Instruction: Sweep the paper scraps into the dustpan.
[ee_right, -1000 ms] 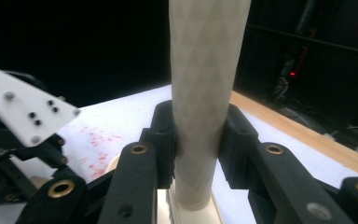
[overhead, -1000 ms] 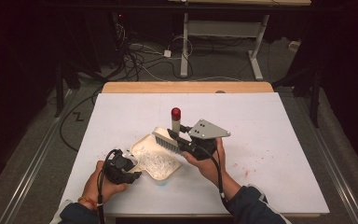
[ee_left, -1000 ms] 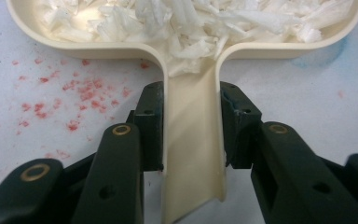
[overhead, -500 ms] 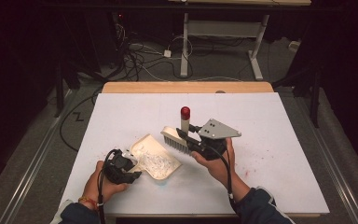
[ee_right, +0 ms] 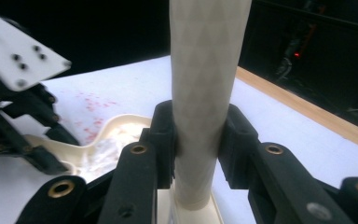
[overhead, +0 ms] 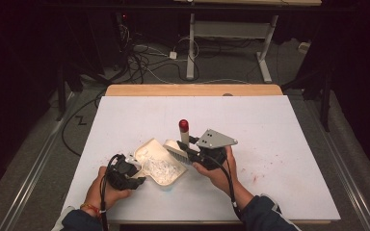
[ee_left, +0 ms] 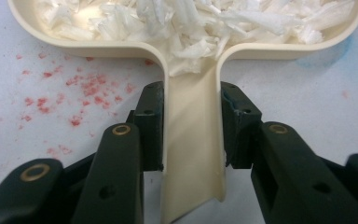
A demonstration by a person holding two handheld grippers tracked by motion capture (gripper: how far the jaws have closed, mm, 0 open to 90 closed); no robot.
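While 2 grippers work over the white table (overhead: 279, 144), there is 1 cream dustpan (overhead: 160, 163), 1 brush (overhead: 178, 150) with a red-tipped handle, and 1 heap of white shreds (ee_left: 200, 23) in the pan. The left gripper (ee_left: 192, 123) has its jaws clamped on the dustpan's handle, the pan lying flat just ahead of it. The right gripper (ee_right: 196, 140) pinches the brush's pale handle, which rises upright between its jaws, the bristle head low at the pan's open edge, just beside the left gripper. Both hands lie low near the table's near edge, the left hand (overhead: 107, 188) level, the right hand (overhead: 217, 169) angled toward the pan.
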